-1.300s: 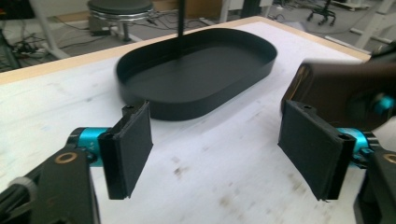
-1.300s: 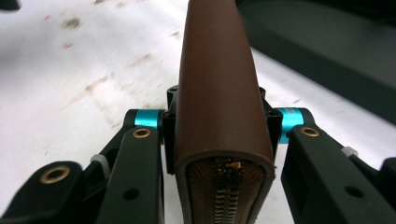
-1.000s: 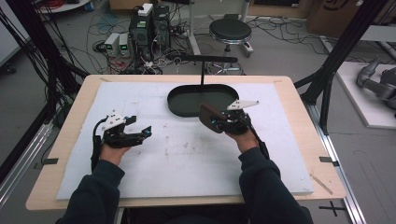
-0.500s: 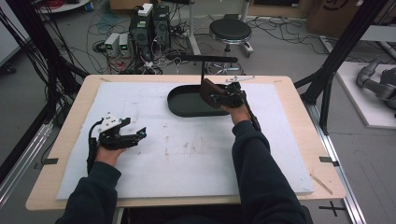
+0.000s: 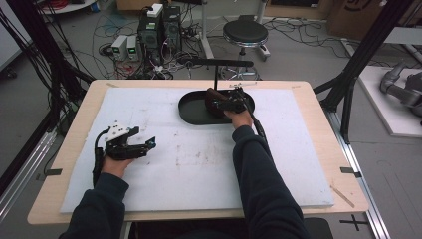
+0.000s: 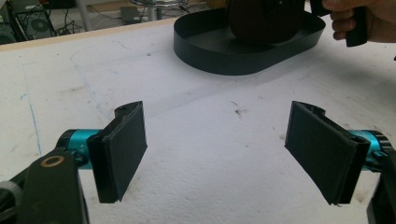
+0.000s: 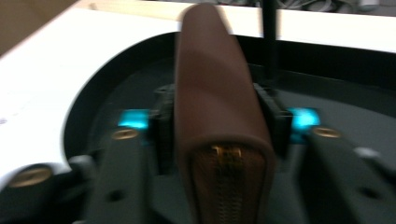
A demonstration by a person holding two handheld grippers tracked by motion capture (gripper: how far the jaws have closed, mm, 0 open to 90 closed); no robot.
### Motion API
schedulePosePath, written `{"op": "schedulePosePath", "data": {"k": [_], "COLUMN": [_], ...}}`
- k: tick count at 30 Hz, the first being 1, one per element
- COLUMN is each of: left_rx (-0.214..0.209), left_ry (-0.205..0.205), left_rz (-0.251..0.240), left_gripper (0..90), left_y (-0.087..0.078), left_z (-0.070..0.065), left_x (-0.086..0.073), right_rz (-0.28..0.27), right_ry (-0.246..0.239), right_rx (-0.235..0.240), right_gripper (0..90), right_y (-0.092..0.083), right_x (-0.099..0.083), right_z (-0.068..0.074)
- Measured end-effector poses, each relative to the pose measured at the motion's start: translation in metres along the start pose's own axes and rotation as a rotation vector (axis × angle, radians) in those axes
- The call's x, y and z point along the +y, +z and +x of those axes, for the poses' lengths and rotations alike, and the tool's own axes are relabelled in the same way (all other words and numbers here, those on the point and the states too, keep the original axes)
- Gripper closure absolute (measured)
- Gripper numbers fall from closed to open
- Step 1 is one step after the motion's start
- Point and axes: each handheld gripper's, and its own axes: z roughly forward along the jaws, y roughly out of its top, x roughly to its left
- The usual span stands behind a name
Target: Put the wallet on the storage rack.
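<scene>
Brown and smooth like leather, a narrow case (image 7: 219,116) with a rounded top and a golden zip at its near end stands on edge between the jaws of the right gripper (image 5: 225,104), over the black oval tray (image 5: 191,113) at the far middle of the table. Those jaws have just been opening; in the blurred right gripper view the pads sit close on either side of the case, and whether they still press on it I cannot tell. A thin black post (image 7: 270,42) rises just behind the case. Well apart, the left gripper (image 5: 142,145) rests on the stained white mat (image 5: 199,164), its jaws spread wide with nothing between them.
</scene>
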Motion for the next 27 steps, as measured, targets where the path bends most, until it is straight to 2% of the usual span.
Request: {"op": "schedulePosePath", "data": {"k": [1,7,15,17,18,20,22,24,25,27], "left_rx": [0.0,-0.001,-0.005,-0.003,-0.003,-0.001,-0.002,-0.006,-0.01,-0.01], "left_ry": [0.0,0.0,-0.003,-0.007,-0.008,-0.006,-0.01,-0.009,-0.011,-0.003], "left_rz": [0.0,-0.004,-0.012,-0.019,-0.021,-0.022,-0.025,-0.028,-0.032,-0.034], "left_gripper": [20.3,20.4,20.3,20.4,20.4,20.4,20.3,20.3,20.4,20.1], "left_y": [0.0,0.0,0.0,0.0,0.0,0.0,0.001,0.002,0.002,0.003], "left_z": [0.0,0.001,0.001,0.001,0.002,0.003,0.003,0.004,0.004,0.004], "left_x": [0.0,0.0,0.001,0.001,0.001,0.001,0.001,0.001,0.001,0.001], "right_rz": [-0.01,-0.058,-0.081,-0.127,-0.131,-0.115,-0.149,-0.101,-0.11,-0.13], "right_ry": [0.0,-0.07,-0.123,-0.178,-0.196,-0.187,-0.203,-0.194,-0.194,-0.232], "right_rx": [-0.021,-0.105,-0.134,-0.153,-0.165,-0.175,-0.178,-0.186,-0.177,-0.175], "right_gripper": [41.2,39.4,38.8,38.9,38.2,32.2,31.6,27.2,27.1,25.9], "right_y": [-0.003,-0.036,-0.095,-0.111,-0.119,-0.136,-0.15,-0.163,-0.17,-0.182], "right_x": [0.001,0.01,0.01,0.006,0.003,-0.004,-0.014,-0.021,-0.026,-0.038], "right_z": [-0.001,-0.009,-0.021,-0.02,-0.02,-0.023,-0.025,-0.027,-0.028,-0.029]}}
